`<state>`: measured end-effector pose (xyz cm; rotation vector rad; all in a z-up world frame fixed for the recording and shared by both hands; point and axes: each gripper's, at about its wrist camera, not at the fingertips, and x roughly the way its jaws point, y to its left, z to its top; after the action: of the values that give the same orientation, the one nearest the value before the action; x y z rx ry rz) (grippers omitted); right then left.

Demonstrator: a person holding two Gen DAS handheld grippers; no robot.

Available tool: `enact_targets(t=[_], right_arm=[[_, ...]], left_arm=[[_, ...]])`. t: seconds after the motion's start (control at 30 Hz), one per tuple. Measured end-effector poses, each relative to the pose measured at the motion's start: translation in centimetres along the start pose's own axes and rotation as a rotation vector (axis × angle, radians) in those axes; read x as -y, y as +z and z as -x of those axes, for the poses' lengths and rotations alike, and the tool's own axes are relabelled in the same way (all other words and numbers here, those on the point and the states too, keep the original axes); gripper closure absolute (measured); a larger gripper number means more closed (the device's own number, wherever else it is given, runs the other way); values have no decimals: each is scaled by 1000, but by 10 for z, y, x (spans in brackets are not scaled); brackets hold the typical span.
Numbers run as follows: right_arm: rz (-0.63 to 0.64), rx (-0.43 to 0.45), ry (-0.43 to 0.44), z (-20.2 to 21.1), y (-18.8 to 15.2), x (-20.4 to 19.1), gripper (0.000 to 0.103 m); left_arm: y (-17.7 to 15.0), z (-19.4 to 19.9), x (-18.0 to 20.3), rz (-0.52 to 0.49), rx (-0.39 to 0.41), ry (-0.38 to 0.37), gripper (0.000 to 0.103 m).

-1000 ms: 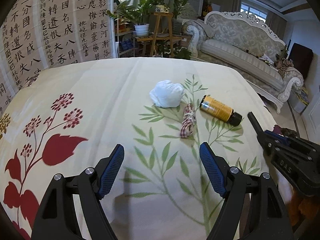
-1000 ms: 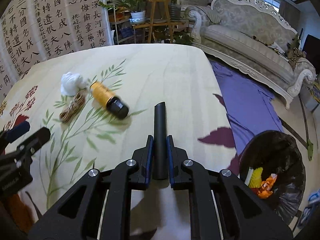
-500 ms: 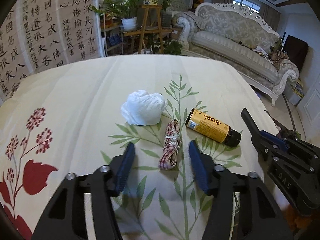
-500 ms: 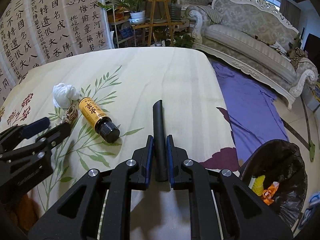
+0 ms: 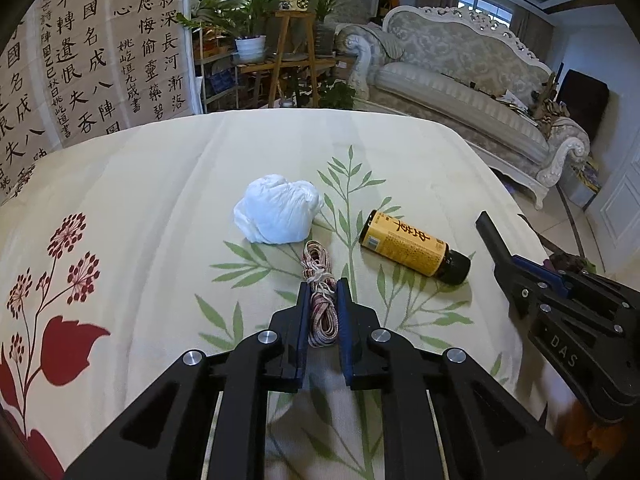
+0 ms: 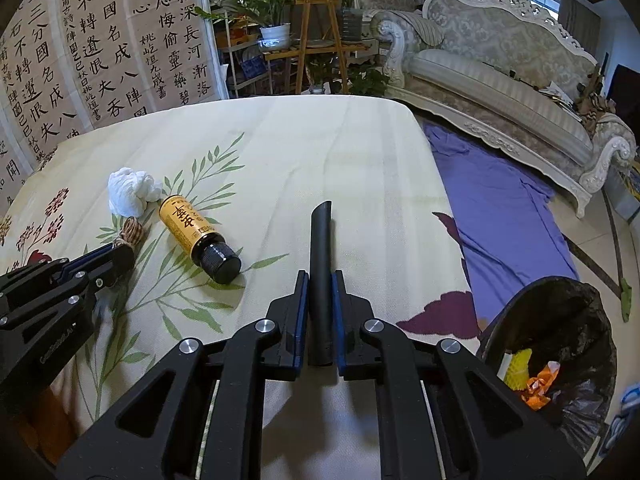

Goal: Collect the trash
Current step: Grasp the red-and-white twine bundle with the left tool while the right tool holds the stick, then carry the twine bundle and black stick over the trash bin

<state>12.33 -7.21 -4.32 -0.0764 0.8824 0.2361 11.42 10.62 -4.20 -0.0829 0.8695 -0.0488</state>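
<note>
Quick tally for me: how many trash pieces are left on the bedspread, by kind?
Crumpled white tissue: 1
Bundle of red-white string, clamped in the left gripper: 1
Yellow-labelled bottle with black cap: 1
Total: 3

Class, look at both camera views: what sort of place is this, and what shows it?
Most likely a home living room: an ornate sofa, potted plants on a wooden stand, and calligraphy panels beyond the floral-cloth table.

Ornate pale sofa (image 6: pixel 500 76), calligraphy screen (image 6: pixel 100 52), potted plants (image 5: pixel 256 20) — daylight window (image 5: pixel 486 4).
</note>
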Motion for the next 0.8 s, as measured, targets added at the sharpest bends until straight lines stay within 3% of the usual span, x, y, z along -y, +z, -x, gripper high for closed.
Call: enact_targets(t=[0.43, 0.8], right_arm=[[-12, 5, 5, 21, -23, -7, 92], [-28, 55, 9, 66, -53, -4, 92]], left_arm=[[-29, 30, -2, 21, 13, 2, 89], [-43, 62, 14, 5, 64, -13, 89]])
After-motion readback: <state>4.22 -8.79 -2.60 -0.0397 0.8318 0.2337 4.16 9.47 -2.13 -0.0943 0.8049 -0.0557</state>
